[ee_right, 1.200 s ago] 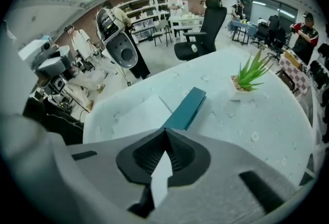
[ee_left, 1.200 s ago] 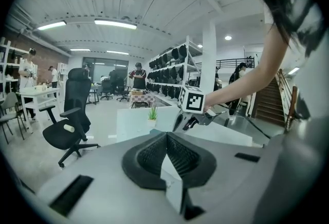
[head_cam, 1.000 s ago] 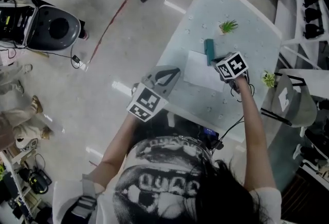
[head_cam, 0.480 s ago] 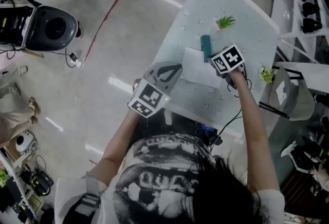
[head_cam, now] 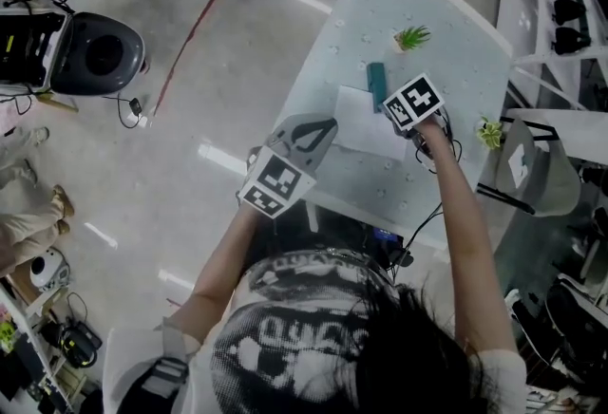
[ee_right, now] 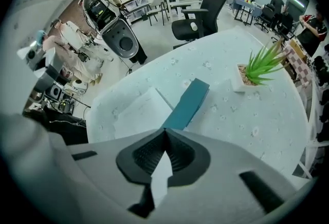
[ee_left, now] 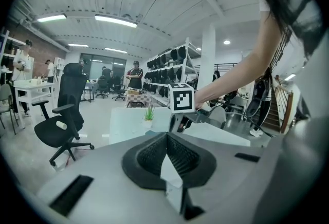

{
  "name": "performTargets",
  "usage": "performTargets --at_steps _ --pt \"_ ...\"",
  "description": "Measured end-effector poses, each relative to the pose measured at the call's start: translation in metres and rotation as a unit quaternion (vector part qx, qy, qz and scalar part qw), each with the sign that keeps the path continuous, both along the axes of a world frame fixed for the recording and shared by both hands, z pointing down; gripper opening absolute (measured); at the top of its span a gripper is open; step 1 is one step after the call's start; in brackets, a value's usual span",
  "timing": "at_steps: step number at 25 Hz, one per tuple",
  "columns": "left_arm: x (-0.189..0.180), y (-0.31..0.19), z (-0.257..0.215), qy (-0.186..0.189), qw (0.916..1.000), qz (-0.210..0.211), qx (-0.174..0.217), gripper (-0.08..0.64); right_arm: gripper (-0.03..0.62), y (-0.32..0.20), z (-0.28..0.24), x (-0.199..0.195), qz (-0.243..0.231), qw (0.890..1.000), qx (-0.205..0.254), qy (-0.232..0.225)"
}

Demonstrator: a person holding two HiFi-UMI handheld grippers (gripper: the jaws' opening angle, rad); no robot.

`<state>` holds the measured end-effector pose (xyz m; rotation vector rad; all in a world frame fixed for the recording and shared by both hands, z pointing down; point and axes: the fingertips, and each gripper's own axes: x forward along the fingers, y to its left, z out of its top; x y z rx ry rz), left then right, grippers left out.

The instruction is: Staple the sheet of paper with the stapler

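The job looks to be at the approach stage; no staple can be seen in the paper.

In the head view, the paper point(head_cam: 359, 118) lies on the tabletop point(head_cam: 446, 32) with the teal stapler point(head_cam: 377, 84) at its 1 o'clock corner. A small plant point(head_cam: 411, 37) stands apart at 1 o'clock from the stapler.

The right gripper point(head_cam: 410, 103) hangs over the stapler's near end, pointing steeply down. In its own view the right gripper point(ee_right: 164, 131) is clenched with nothing between the jaws. The stapler point(ee_right: 187, 102) runs off toward 1 o'clock just past the tips, and the paper point(ee_right: 139, 112) lies at 10 o'clock. The jaws hide where paper and stapler meet, so I cannot tell whether the corner sits in the stapler's mouth.

The left gripper point(head_cam: 316, 130) is off the tabletop's near edge, at 8 o'clock from the paper. Its own view shows the left gripper point(ee_left: 166, 135) clenched and empty, aimed roughly level across the tabletop.

Next, I judge, the corner must be confirmed inside the stapler. Then the right gripper's closed tips should press straight down on the stapler's top, perhaps while the left steadies the paper.
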<state>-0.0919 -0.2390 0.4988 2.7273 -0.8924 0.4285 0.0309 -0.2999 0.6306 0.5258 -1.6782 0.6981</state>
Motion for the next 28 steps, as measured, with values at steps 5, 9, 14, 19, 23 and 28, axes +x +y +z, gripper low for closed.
performTargets --at_steps 5,9,14,19,23,28 --pt "0.001 -0.002 -0.004 -0.001 1.0 -0.001 0.006 -0.008 0.005 0.004 0.005 -0.001 -0.015 0.999 0.001 0.046" --pt "0.0 -0.007 -0.009 -0.001 0.9999 0.002 0.012 -0.008 0.005 0.002 0.004 0.0 0.003 1.0 0.009 0.025" --pt "0.006 -0.001 -0.014 -0.005 0.9997 0.019 0.013 -0.008 0.005 0.004 0.0 -0.001 0.015 0.999 0.034 -0.016" --pt "0.013 0.01 -0.016 -0.016 0.9981 0.058 0.015 -0.008 -0.003 0.006 -0.01 -0.003 0.078 0.992 0.088 -0.055" --pt "0.019 0.015 -0.015 -0.029 0.9962 0.081 0.018 -0.008 -0.006 0.001 -0.024 0.0 0.163 0.968 0.147 -0.124" --pt "0.028 0.022 -0.014 -0.036 0.9948 0.093 0.02 -0.008 -0.009 0.012 -0.047 0.016 0.238 0.934 0.206 -0.165"
